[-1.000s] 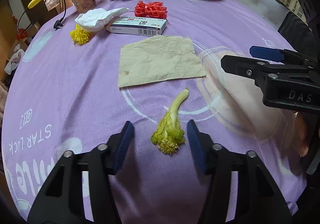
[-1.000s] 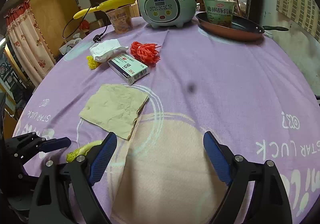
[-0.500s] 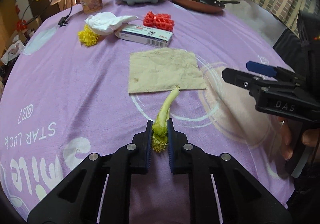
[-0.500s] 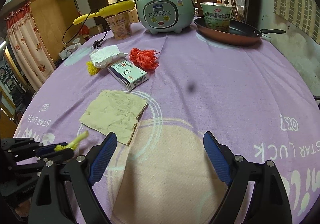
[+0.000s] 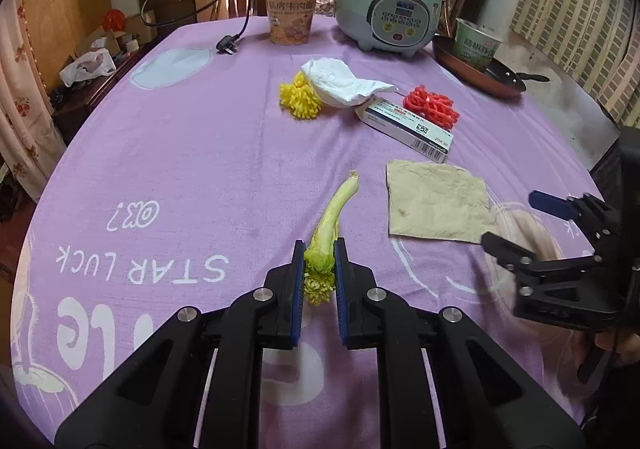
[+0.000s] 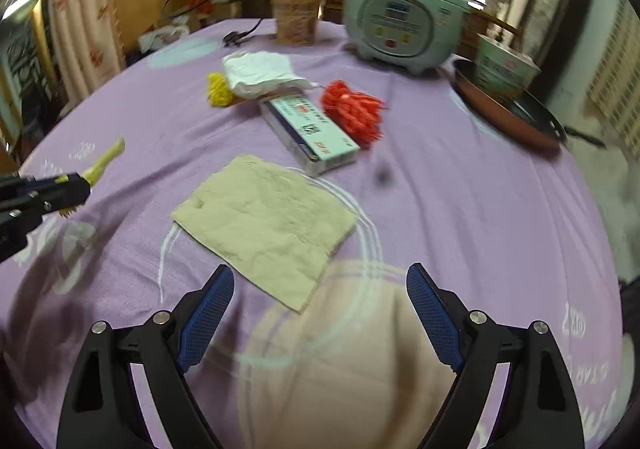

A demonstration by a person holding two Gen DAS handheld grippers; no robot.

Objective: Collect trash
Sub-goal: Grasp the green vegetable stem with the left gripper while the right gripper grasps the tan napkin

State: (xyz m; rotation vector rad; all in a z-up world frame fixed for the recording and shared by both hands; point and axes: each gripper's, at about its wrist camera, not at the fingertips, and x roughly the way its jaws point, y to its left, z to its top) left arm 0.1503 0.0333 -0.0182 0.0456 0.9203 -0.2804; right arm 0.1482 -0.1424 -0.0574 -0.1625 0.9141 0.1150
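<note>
1. The stalk [image 5: 334, 219], a pale green vegetable scrap with a leafy, frilled end, is pinched at that leafy end by the jaws of the left gripper [image 5: 318, 269]; its bare stem projects forward past the jaw tips. It is judged to be light, soft at the leaves and only mildly stiff along the stem, so a hard squeeze would bruse nothing of value, but the loose end may droop or swing.
2. In the right wrist view the stalk appears raised above the purple worktop [image 6: 460, 209], near its left edge.
3. The napkin [image 6: 264, 221], a flat tan sheet, lies near the middle of the worktop, closest to the right gripper [image 6: 320, 313], whose jaws are spread wide with nothing between them. It is judged thin and limp; a corner or a free edge would be the best place to be taken.
4. Farther toward the far edge lie a box [image 5: 408, 129], a red bundle [image 5: 430, 111], a white tissue [image 5: 344, 87] and a yellow bundle [image 5: 300, 101], all touching or just beside each other.
5. The box is judged stiff and light; the tissue and bundles are judged soft and crushable.
</note>
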